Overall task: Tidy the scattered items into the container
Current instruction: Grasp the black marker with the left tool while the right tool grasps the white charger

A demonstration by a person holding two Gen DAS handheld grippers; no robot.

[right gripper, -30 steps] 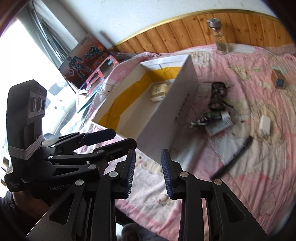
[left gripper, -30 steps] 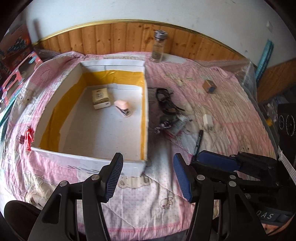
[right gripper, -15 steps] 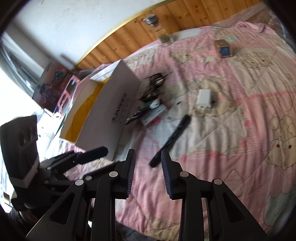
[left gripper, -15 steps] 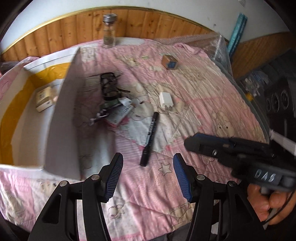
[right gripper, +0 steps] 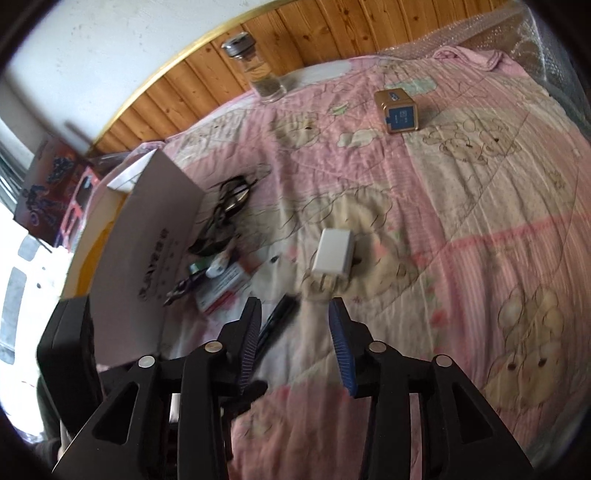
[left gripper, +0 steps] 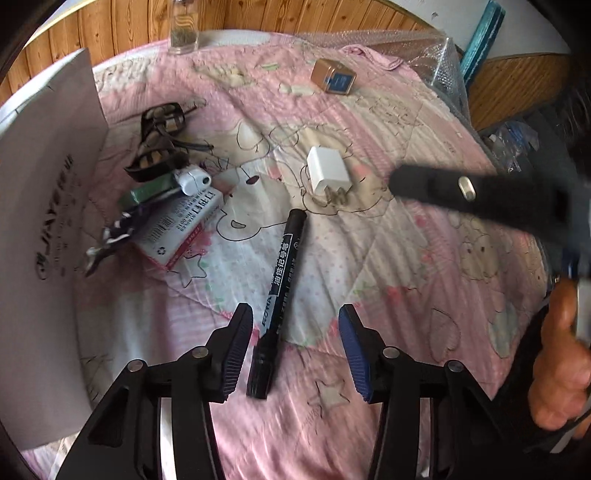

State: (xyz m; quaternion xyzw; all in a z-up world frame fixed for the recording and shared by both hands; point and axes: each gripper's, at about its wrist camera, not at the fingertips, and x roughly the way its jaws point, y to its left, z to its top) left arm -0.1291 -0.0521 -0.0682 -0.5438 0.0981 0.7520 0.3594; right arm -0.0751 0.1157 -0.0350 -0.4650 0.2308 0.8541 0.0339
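Now the left gripper (left gripper: 295,347) hangs open, marker (left gripper: 280,284) lying between its 2 fingers on the quilt (left gripper: 406,258); right gripper (right gripper: 293,336) spread too, near the charger (right gripper: 334,253); box (left gripper: 40,221) left.

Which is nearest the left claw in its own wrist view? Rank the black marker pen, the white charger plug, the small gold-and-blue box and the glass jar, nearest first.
1. Black marker pen: its lower end lies between the open fingers of the left claw.
2. White charger plug: mid-quilt, slightly right.
3. Small gold-and-blue box: far, right of centre.
4. Glass jar: farthest, by the wooden wall.
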